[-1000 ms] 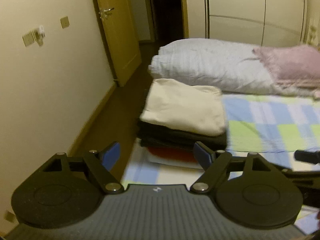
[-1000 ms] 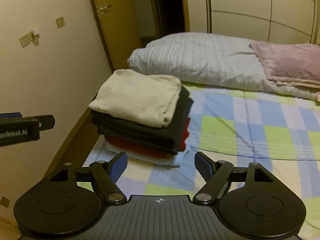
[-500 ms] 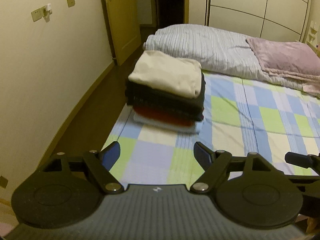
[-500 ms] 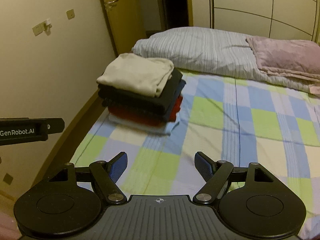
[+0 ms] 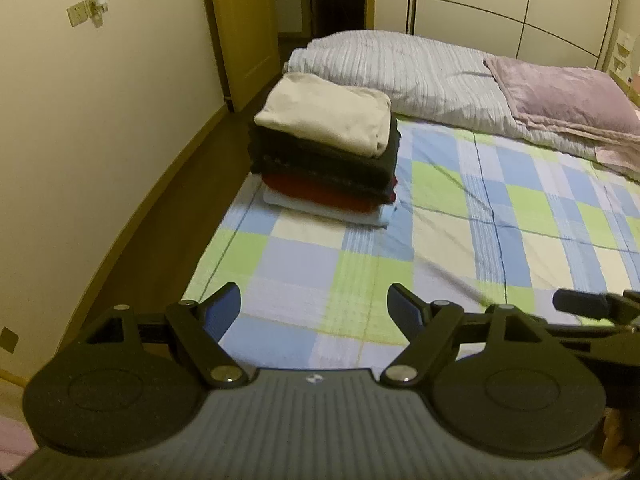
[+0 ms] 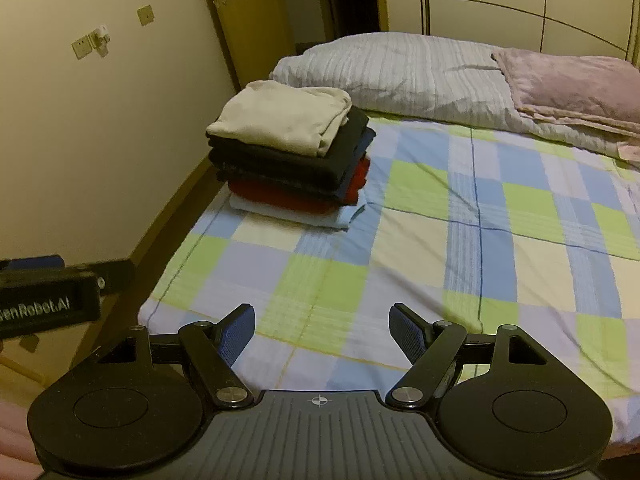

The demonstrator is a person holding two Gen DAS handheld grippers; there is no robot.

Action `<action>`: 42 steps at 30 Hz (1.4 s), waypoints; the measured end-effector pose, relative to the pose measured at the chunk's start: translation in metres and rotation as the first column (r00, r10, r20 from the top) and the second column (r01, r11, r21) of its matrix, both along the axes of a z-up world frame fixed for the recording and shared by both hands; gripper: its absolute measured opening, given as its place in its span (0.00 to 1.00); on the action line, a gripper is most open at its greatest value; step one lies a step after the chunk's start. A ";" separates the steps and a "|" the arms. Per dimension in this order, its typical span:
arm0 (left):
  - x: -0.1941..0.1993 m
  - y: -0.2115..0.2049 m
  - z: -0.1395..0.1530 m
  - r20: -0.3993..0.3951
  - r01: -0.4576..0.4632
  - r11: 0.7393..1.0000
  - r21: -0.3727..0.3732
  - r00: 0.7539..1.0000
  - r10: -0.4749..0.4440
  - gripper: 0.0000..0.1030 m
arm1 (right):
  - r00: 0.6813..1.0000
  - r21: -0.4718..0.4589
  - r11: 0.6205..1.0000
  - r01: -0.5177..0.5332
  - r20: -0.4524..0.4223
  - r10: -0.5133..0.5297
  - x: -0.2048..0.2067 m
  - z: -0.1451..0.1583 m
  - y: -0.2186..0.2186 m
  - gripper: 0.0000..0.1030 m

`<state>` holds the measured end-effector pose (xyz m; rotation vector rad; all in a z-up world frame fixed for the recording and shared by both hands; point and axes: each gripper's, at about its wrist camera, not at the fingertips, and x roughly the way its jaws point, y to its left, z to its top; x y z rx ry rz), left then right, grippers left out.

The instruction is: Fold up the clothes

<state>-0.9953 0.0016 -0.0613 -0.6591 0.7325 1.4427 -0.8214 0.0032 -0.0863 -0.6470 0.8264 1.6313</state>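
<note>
Both grippers [image 5: 314, 312] [image 6: 322, 332] level, jaws apart.

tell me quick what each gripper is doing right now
left gripper: jaws open, holding nothing.
right gripper: jaws open, holding nothing.

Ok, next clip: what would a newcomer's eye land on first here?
The neat stack of folded clothes, cream piece on top, sitting at the checked bed sheet's wall-side edge. Behind it lie a striped duvet and a pink blanket. Both the left gripper and right gripper are open and empty.
</note>
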 end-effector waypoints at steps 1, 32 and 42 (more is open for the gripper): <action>0.000 0.000 -0.002 0.002 0.004 1.000 -0.005 1.000 -0.004 0.76 | 1.000 -0.006 1.000 0.004 0.010 -0.004 -0.001 0.000 0.001 0.75; -0.083 0.129 -0.060 0.008 0.153 0.981 -0.122 0.988 -0.153 0.75 | 0.985 -0.176 0.970 0.169 0.055 -0.162 -0.084 -0.041 0.114 0.75; -0.094 0.169 -0.077 0.006 0.191 0.973 -0.131 0.981 -0.192 0.75 | 0.979 -0.188 0.961 0.205 0.053 -0.198 -0.101 -0.057 0.152 0.75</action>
